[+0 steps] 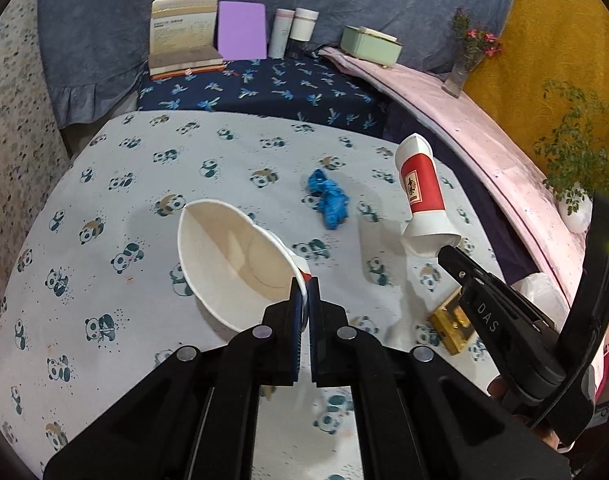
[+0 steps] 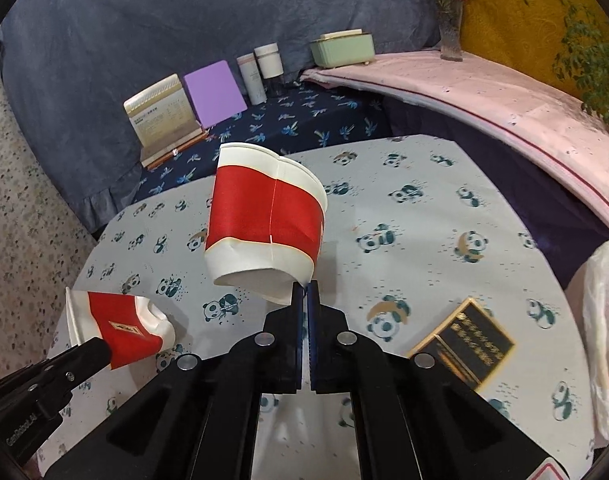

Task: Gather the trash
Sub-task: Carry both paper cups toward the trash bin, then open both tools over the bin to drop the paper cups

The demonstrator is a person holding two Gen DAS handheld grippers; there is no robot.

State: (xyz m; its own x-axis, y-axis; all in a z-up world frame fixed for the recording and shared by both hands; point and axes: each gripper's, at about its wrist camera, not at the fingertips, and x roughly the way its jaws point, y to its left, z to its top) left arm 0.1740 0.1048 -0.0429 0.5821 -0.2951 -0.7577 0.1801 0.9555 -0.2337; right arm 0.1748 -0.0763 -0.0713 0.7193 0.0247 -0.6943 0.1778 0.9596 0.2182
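Each crushed cup is pinched by its rim so it hangs clear of the table: one cup by the left tongs, the other cup by the right tongs. Ahead of both tongs a blue wad lies uncollected, and a white bag, probably meant for the trash, sits right of the right tongs

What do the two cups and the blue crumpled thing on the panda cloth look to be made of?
Left cup: thin paper with a matte white inside, pinched flat at the rim and creased. Right cup: the same paper, with a slightly glossy red printed band, a side seam and a dented base. Blue thing: probably thin plastic film or a glove, judging by its soft crumpled folds; too small to be sure.
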